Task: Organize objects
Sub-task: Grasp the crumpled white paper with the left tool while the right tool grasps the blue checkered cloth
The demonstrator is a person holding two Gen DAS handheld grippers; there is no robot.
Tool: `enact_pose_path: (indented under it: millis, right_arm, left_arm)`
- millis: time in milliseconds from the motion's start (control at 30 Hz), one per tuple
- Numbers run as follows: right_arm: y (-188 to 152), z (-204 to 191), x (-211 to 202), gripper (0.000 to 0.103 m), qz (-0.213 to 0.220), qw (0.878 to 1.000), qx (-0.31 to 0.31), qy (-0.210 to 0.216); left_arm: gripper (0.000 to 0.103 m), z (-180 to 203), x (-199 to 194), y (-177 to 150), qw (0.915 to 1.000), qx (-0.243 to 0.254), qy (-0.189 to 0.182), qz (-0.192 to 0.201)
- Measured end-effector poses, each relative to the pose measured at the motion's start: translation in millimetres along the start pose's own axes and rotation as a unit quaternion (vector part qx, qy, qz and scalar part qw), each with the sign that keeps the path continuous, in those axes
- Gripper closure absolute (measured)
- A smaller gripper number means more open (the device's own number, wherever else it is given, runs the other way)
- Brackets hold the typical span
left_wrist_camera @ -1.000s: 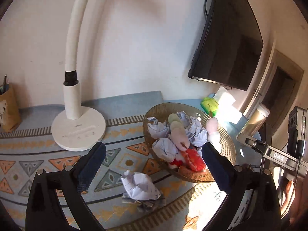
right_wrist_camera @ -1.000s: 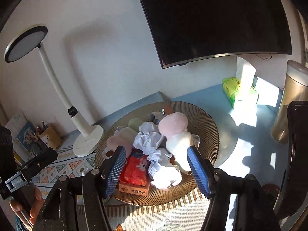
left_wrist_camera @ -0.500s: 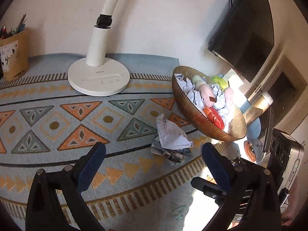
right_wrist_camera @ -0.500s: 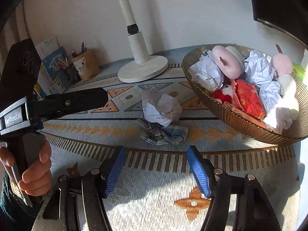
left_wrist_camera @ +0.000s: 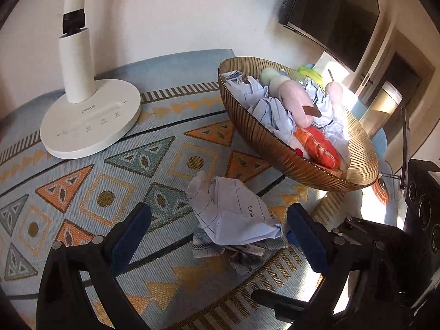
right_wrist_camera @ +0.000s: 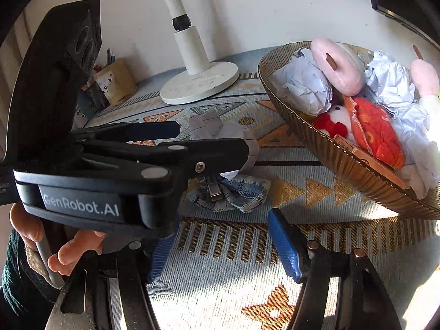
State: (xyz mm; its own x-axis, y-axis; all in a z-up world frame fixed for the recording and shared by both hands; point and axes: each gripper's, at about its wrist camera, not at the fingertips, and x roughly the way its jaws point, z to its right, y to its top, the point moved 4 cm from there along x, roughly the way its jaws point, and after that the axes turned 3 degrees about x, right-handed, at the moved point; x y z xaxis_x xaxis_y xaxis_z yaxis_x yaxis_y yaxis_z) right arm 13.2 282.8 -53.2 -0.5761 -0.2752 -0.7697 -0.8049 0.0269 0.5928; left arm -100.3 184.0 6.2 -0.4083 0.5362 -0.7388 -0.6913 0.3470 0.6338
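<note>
Crumpled paper (left_wrist_camera: 233, 214) dead ahead between spread left gripper (left_wrist_camera: 217, 239) fingers — nearer than right gripper (right_wrist_camera: 222, 247), also spread, empty.

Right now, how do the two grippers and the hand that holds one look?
Both grippers are black plastic frames with silver rivets and ribbed blue pads. The left gripper bears white "GenRobot.AI" lettering on its side, seen from the right wrist, and a black camera block on top. The right gripper has brighter blue pads. The left hand is bare, with a dark green sleeve.

Left gripper (left_wrist_camera: 217, 236) nearer crumpled paper (left_wrist_camera: 233, 214)
</note>
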Motion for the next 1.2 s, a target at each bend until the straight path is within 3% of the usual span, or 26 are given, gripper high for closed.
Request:
enact_pose_path:
  millis: [267, 333, 400, 500, 567, 633, 700, 767, 867, 1033, 1100, 1200]
  right_arm:
    - [9, -10, 12, 0.038, -0.005, 0.999, -0.020, -0.038]
    - [12, -12, 15, 0.038, -0.005, 0.999, -0.023, -0.045]
    - [14, -13, 17, 0.038, -0.005, 0.998, -0.022, -0.051]
    - [18, -13, 19, 0.038, -0.003, 0.999, -0.018, -0.048]
    - [18, -14, 20, 0.043, -0.001, 0.999, -0.019, -0.051]
    - [17, -15, 19, 0.054, 0.003, 0.998, -0.021, -0.055]
    - [15, -17, 17, 0.074, 0.005, 0.999, -0.022, -0.044]
    - [11, -18, 11, 0.079, 0.013, 0.998, -0.026, -0.050]
    - [5, -18, -6, 0.080, 0.040, 0.997, -0.025, -0.064]
    - [-24, -11, -29, 0.080, 0.045, 0.995, 0.007, -0.094]
    - [-35, -10, -37, 0.080, 0.034, 0.995, 0.013, -0.094]
    - [-49, -17, -37, 0.069, -0.003, 0.997, 0.008, -0.071]
  left_arm:
    - [0.007, -5, -2, -5, 0.9999, -0.005, 0.003, 0.012]
    - [0.016, -6, -4, -3, 0.9998, -0.006, -0.001, 0.019]
    - [0.038, -5, -3, -1, 0.9998, -0.006, -0.004, 0.017]
    - [0.058, -1, 0, 1, 0.9999, -0.002, -0.002, 0.015]
    - [0.061, -2, -5, 2, 0.9996, -0.002, -0.002, 0.027]
    - [0.061, -7, -10, 4, 0.9991, -0.020, -0.009, 0.037]
    - [0.061, -15, -14, 5, 0.9980, -0.040, -0.019, 0.045]
    - [0.061, -22, -19, 5, 0.9967, -0.057, -0.024, 0.053]
    - [0.061, -30, -23, 4, 0.9962, -0.063, -0.024, 0.056]
    - [0.061, -27, -22, 0, 0.9973, -0.053, 0.000, 0.052]
    - [0.061, -23, -21, -2, 0.9972, -0.038, 0.040, 0.050]
    - [0.061, -18, -21, -3, 0.9970, -0.030, 0.048, 0.052]
